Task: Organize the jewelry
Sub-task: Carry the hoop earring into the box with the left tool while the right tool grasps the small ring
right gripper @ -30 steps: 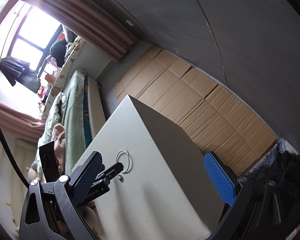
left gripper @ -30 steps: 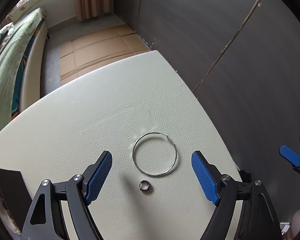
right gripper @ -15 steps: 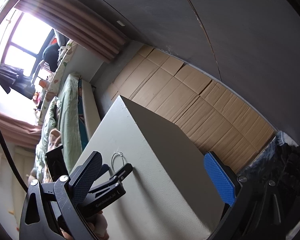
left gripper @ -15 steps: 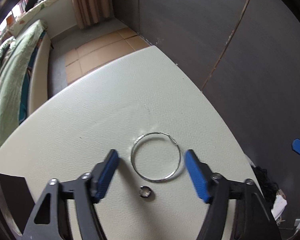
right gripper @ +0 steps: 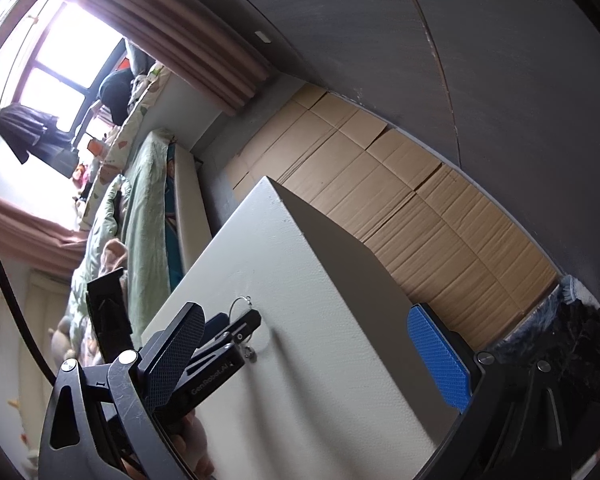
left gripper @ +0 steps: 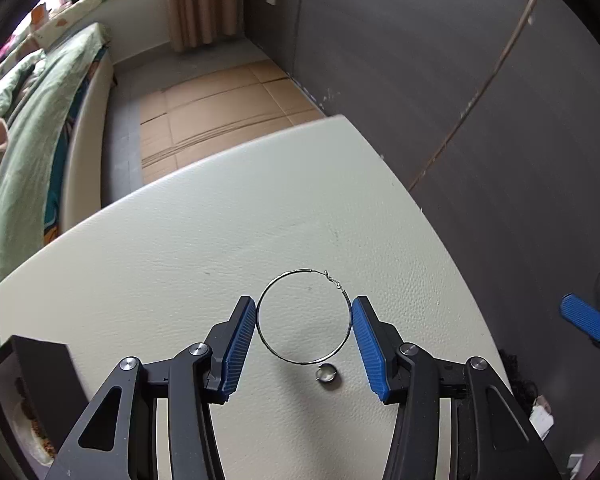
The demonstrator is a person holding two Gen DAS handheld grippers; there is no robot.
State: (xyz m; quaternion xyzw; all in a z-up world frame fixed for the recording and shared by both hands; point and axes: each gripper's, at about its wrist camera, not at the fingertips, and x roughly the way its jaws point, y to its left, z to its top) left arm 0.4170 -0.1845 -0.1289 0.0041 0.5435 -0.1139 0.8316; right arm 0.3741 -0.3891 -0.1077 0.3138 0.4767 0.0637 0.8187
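Note:
A thin silver hoop earring (left gripper: 303, 317) lies flat on the white table (left gripper: 180, 256). A small silver ring (left gripper: 326, 375) lies just in front of it. My left gripper (left gripper: 304, 320) is low over the table with its blue pads (left gripper: 240, 340) at both sides of the hoop, touching or nearly touching the wire. In the right wrist view the hoop (right gripper: 240, 304) and ring (right gripper: 252, 354) show beside the left gripper's fingers (right gripper: 236, 330). My right gripper (right gripper: 308, 344) is open and empty, held off the table's right edge; one of its pads (left gripper: 584, 318) shows in the left view.
A black jewelry box (left gripper: 32, 396) stands open at the table's near left corner; it also shows in the right wrist view (right gripper: 108, 312). A dark wall (left gripper: 460, 80) runs behind the table. Cardboard sheets (left gripper: 220, 104) cover the floor, and a bed (left gripper: 32, 128) lies at the left.
My left gripper's jaws have closed in from wide open until the pads flank the hoop, and it has moved forward and down over it. The right gripper has barely moved.

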